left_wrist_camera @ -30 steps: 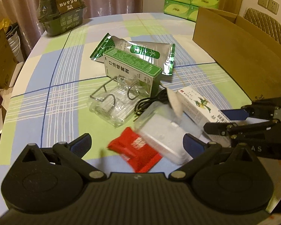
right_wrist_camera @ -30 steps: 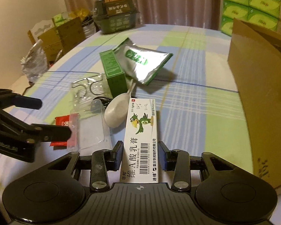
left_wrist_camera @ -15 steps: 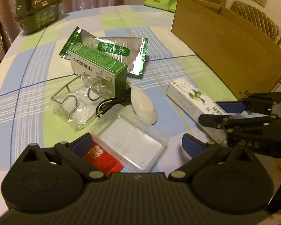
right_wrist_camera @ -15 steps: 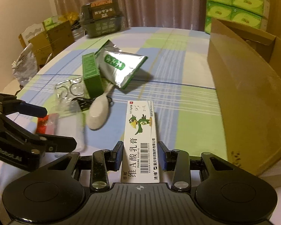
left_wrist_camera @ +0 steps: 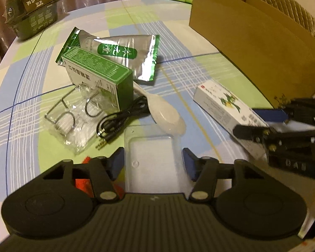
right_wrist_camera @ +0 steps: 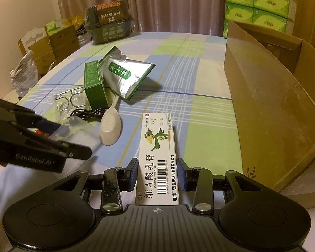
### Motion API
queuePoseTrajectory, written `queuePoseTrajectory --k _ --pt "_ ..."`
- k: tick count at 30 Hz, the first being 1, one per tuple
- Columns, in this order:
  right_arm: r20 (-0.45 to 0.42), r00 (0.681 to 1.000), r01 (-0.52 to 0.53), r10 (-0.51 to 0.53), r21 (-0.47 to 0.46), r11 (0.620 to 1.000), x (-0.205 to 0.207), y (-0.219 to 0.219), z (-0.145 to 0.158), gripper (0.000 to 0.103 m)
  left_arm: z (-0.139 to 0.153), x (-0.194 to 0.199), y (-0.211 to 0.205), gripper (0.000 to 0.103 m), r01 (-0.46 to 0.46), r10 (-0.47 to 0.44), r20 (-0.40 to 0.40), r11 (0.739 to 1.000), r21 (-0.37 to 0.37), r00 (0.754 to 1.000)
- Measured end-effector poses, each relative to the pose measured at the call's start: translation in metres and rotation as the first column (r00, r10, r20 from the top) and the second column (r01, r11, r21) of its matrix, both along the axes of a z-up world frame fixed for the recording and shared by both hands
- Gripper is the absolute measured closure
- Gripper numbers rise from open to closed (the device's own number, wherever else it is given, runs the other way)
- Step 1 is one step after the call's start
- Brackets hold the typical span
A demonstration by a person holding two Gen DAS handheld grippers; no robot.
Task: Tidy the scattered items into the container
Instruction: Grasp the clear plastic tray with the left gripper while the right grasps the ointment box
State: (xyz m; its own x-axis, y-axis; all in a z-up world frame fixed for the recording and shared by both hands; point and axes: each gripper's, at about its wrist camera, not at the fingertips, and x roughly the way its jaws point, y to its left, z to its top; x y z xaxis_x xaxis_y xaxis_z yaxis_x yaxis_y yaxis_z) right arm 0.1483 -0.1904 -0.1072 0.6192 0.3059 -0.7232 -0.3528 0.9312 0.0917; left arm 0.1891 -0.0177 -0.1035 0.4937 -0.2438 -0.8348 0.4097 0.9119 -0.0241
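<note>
Tongs of the left hand sit over the near-left part of the checked tabletop, their blue pads flanking a clear plastic tray; the jaws have just been closing and now seem to touch its two sides. A red packet peeks out under the left finger. Beyond the tray lie a bagged set of wire hooks, a black audio cable, a green medicine box, a silver-green foil pouch and a white spoon. Further right, the right tongs are pinching the near end of a white ointment carton with a parrot print, which points away across the tabletop. The open cardboard box stands at the far right, just beside the carton, holding none of these items as far as can be seen.
</note>
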Motion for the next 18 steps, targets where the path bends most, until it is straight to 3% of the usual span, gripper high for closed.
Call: queuePoseTrajectory --k 7,10,18 --pt "0.003 1.0 -0.005 0.005 -0.009 1.0 -0.006 0.003 0.0 0.067 0.001 -0.019 -0.005 0.051 0.026 -0.026 0.004 0.999 0.034 1.0" --pt "0.003 1.0 -0.012 0.013 -0.02 1.0 -0.005 0.004 -0.001 0.067 -0.002 -0.018 -0.006 0.044 0.024 -0.024 -0.004 0.998 0.053 1.0" --pt "-0.002 1.0 -0.023 0.023 -0.053 0.998 0.004 0.009 -0.006 0.067 -0.004 -0.019 -0.004 0.043 0.025 -0.025 0.001 0.999 0.047 1.0"
